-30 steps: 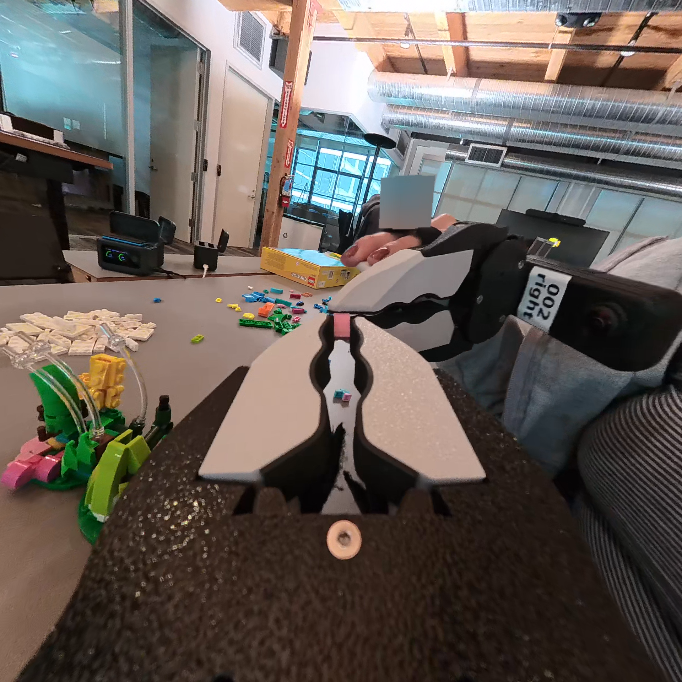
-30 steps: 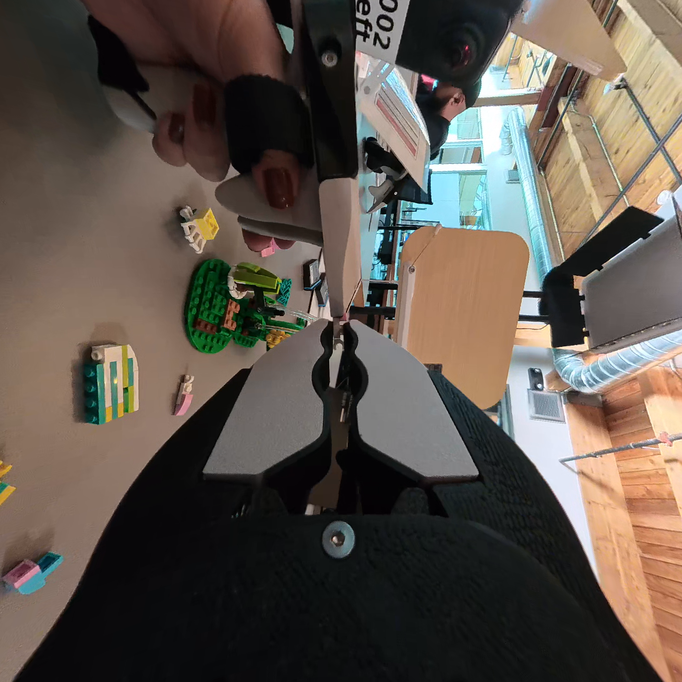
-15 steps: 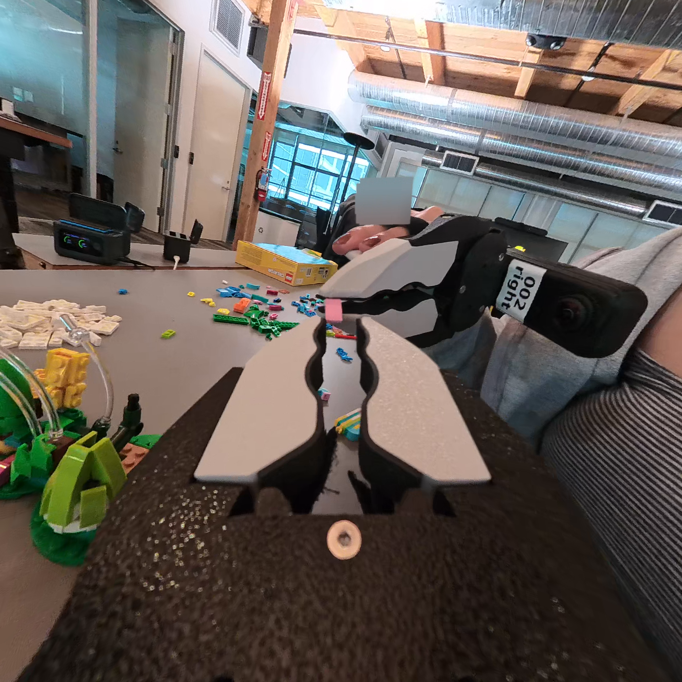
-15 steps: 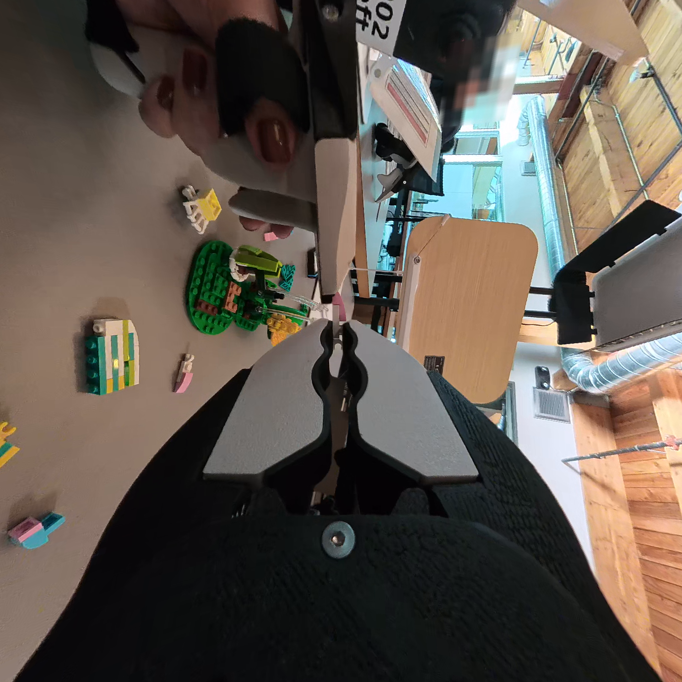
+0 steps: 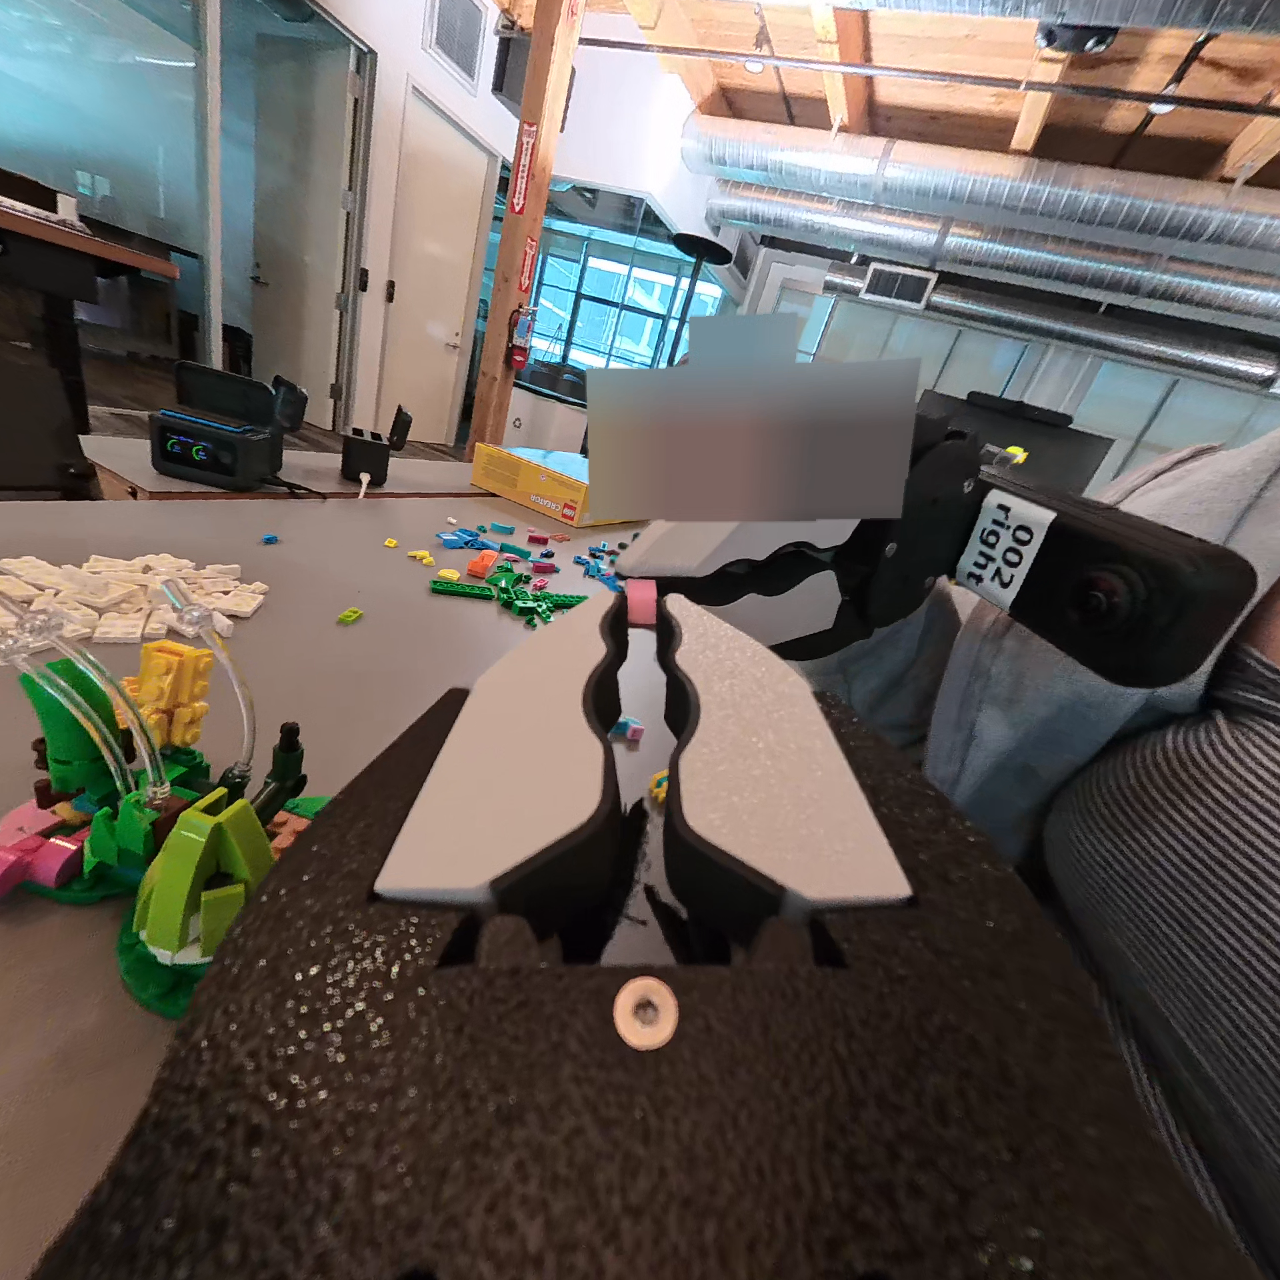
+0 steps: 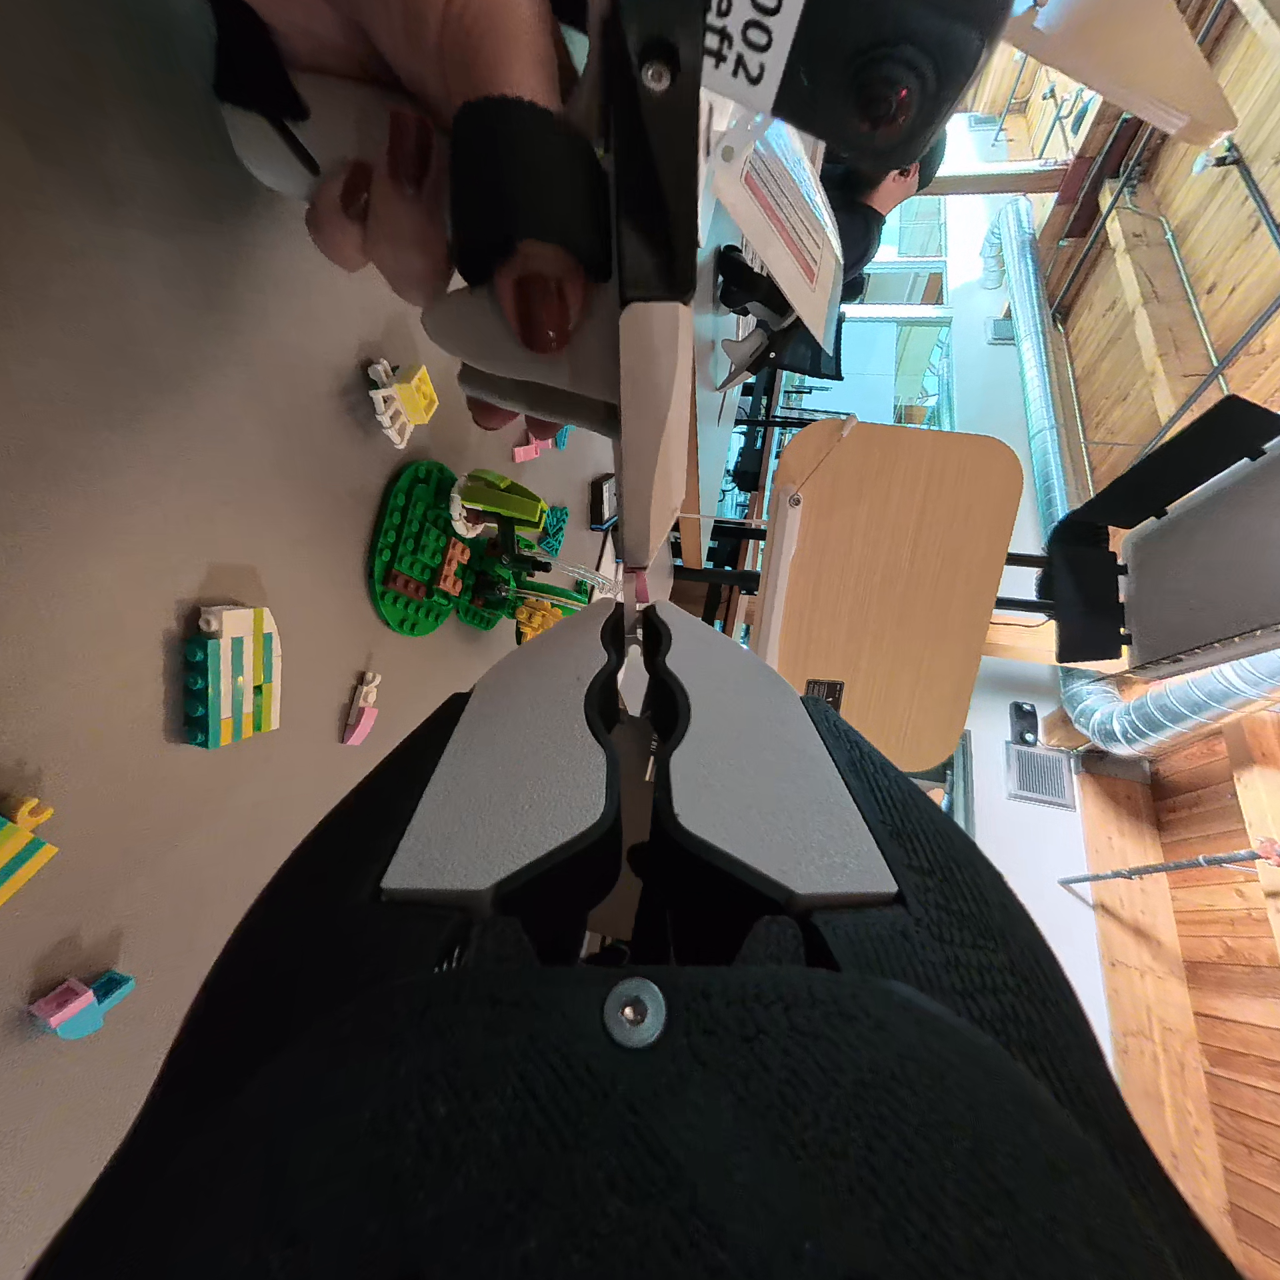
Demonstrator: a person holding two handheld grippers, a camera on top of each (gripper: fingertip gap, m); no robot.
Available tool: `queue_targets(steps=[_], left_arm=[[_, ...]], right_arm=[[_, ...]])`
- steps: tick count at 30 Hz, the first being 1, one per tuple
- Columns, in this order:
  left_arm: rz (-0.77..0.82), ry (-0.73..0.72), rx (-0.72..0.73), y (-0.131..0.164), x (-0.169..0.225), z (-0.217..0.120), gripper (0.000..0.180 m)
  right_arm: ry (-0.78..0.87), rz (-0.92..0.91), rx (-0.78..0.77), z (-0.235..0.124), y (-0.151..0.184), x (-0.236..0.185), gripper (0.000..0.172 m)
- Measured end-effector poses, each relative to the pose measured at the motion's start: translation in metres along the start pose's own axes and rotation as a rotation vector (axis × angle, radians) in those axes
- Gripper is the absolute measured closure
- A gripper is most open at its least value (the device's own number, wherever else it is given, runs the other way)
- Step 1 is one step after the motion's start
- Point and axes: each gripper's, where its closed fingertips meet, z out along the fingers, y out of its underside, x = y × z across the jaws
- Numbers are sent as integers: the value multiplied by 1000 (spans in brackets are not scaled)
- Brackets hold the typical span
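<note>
Pink brick (image 5: 641, 601) sits pinched in your left gripper (image 5: 643, 613) above the desk (image 5: 346, 665), your right gripper (image 6: 629, 613) clamping its thin edge, so twisting could pop it loose.

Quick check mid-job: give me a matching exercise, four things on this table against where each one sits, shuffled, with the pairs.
1 pink brick
2 yellow box
3 white tiles
4 green plant model

A loose pile, left side of the table
B pinched at the tips of the left jaws
C near left, beside the left jaws
D far edge of the table

Pairs: 1-B, 2-D, 3-A, 4-C
</note>
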Motion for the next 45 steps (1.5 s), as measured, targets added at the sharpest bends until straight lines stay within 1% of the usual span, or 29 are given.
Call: queue_targets(steps=[4, 9, 12, 16, 19, 23, 24, 27, 29, 31, 34, 36, 38, 42, 45], left_arm=[[18, -18, 25, -3, -1, 2, 173], [46, -19, 21, -3, 0, 2, 173], [39, -20, 24, -3, 0, 1, 167], [41, -22, 22, -3, -1, 1, 173], [7, -1, 17, -2, 0, 0, 173], [-9, 8, -6, 3, 1, 3, 167], [-3, 3, -4, 3, 1, 4, 172], [53, -19, -8, 2, -1, 4, 172], [66, -4, 17, -2, 2, 2, 172], [57, 38, 80, -12, 8, -2, 172], [23, 103, 203, -30, 18, -5, 172], [0, 117, 267, -37, 19, -8, 173], [-5, 107, 319, -42, 17, -11, 173], [82, 22, 358, -48, 14, -14, 173], [39, 17, 377, -49, 11, -13, 173]], right_arm=[[4, -6, -3, 0, 2, 1, 169], [4, -6, 0, -1, 1, 2, 169], [7, -4, -2, 0, 2, 3, 169], [5, -4, -5, 0, 2, 2, 169], [1, -6, 0, 0, 1, 1, 169], [-8, -11, 12, 0, -1, -1, 169], [-8, -14, 10, 0, -1, -1, 169], [-5, -3, 10, 1, -1, 0, 169], [10, 29, 23, 1, -2, 3, 168], [36, 124, 83, -1, -8, 11, 169], [74, 390, 239, -8, -18, 29, 168], [85, 538, 296, -8, -21, 36, 168], [78, 663, 316, -5, -23, 39, 168], [20, 906, 359, 1, -23, 42, 167], [-2, 959, 361, 2, -21, 43, 168]])
